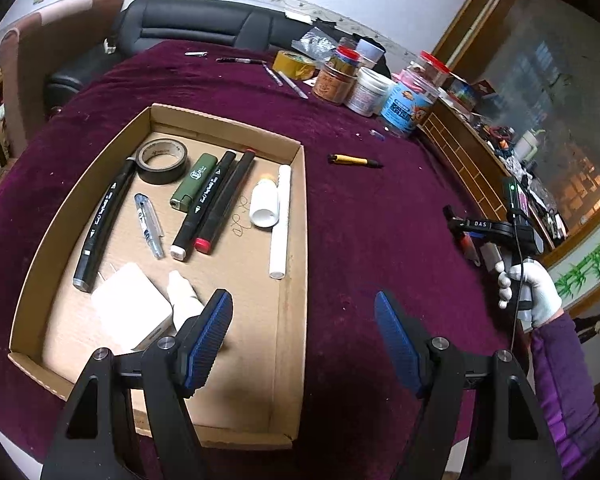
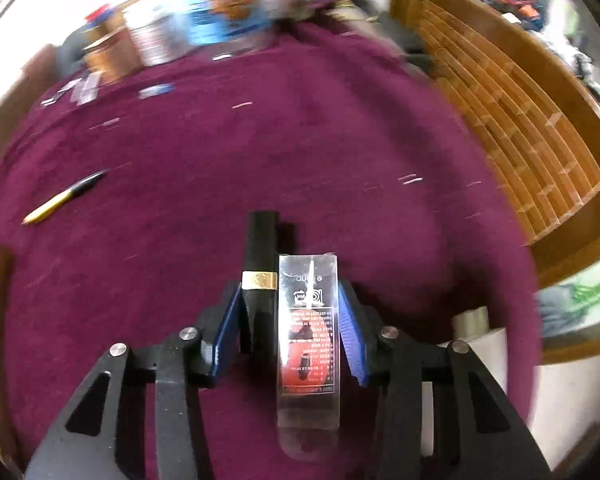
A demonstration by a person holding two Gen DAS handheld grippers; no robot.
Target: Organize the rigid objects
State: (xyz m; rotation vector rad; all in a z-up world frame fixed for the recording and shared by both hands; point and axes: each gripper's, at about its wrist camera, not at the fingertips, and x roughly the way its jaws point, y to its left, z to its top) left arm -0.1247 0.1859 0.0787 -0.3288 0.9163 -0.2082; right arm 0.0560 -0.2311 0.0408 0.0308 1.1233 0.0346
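A shallow cardboard tray (image 1: pixel 288 280) lies on the purple cloth and holds markers (image 1: pixel 216 204), a black tape roll (image 1: pixel 162 160), a green lighter (image 1: pixel 194 182), a clear pen (image 1: pixel 150 226), white tubes (image 1: pixel 281 220) and a white charger (image 1: pixel 130 306). My left gripper (image 1: pixel 304 316) is open and empty over the tray's near right wall. My right gripper (image 2: pixel 290 312) is shut on a black tube with a gold band (image 2: pixel 260 264) and a clear plastic package (image 2: pixel 308 320) side by side. The right gripper also shows in the left wrist view (image 1: pixel 470 240), right of the tray.
A yellow and black pen (image 1: pixel 354 160) (image 2: pixel 64 198) lies on the cloth right of the tray. Jars (image 1: pixel 370 90), a yellow tape roll (image 1: pixel 294 64) and pens stand at the table's far edge. A wooden rack (image 2: pixel 512 120) borders the right side. A black chair (image 1: pixel 196 24) is behind.
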